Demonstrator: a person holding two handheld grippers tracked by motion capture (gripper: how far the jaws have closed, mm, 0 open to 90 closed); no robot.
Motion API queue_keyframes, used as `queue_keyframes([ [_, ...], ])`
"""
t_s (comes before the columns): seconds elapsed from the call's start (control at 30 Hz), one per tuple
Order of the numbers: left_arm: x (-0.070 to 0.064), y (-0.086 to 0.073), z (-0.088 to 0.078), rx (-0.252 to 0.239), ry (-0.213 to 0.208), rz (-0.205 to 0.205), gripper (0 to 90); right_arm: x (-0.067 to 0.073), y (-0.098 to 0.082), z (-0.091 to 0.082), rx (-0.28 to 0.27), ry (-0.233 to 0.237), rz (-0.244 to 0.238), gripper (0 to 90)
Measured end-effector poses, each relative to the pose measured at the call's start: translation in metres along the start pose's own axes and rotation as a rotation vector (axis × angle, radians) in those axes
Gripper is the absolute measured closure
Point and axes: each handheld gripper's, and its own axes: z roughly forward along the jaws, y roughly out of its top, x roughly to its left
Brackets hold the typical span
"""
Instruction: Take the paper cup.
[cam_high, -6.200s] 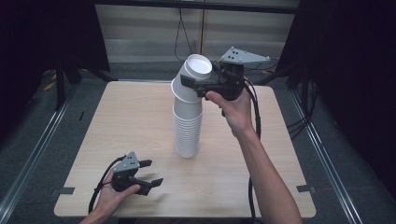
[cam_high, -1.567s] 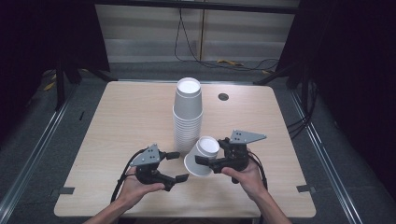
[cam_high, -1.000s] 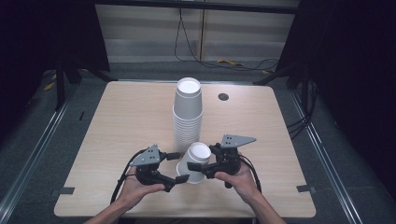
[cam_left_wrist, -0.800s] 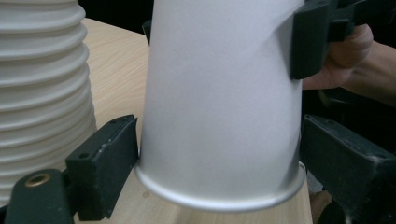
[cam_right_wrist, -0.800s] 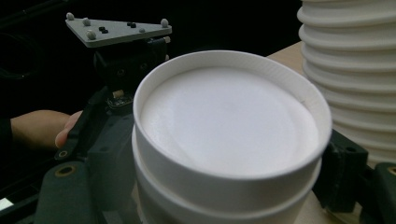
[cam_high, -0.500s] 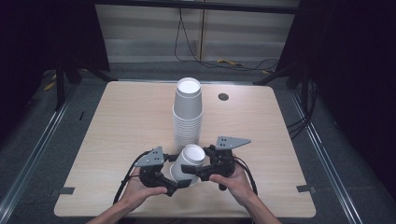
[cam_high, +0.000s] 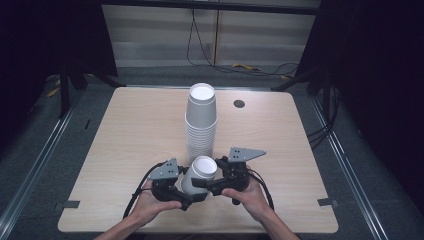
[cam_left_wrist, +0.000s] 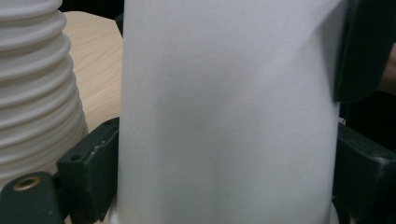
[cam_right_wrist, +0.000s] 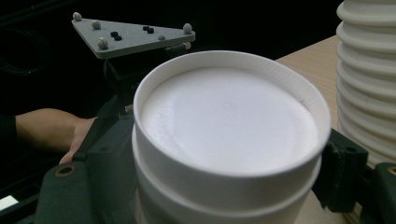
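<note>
No readable text, label, brand, number or sign found on cups (cam_high: 199, 175), grippers, table (cam_high: 125, 130) or background.

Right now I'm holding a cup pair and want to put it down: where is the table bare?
Bare wood lies left of the cup stack to the table edge, and right of it past the small dark grommet. It is crowded at the near middle, where the left gripper and right gripper hold the cups.

The cup (cam_left_wrist: 224, 112) runs off top and bottom in the left gripper view, hiding the fingers' (cam_left_wrist: 91, 172) pads.
</note>
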Motion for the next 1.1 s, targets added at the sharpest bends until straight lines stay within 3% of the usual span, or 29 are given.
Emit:
queue_keyframes([
  [0.3, -0.001, 0.001, -0.002, 0.021, 0.009, 0.033, 14.4, -0.002, 0.0, -0.002, 0.019, 0.007, 0.035, 20.4],
  [0.43, 0.002, 0.003, -0.002, 0.029, 0.001, 0.031, 14.8, -0.002, -0.001, -0.001, 0.025, -0.003, 0.04, 13.9],
  [0.6, 0.002, 0.004, -0.002, 0.046, -0.004, 0.045, 15.1, -0.002, 0.0, -0.001, 0.041, 0.0, 0.039, 14.2],
  [1.1, 0.011, 0.002, -0.013, 0.097, 0.007, 0.027, 15.1, -0.005, 0.006, -0.012, 0.039, -0.016, 0.032, 13.7],
])
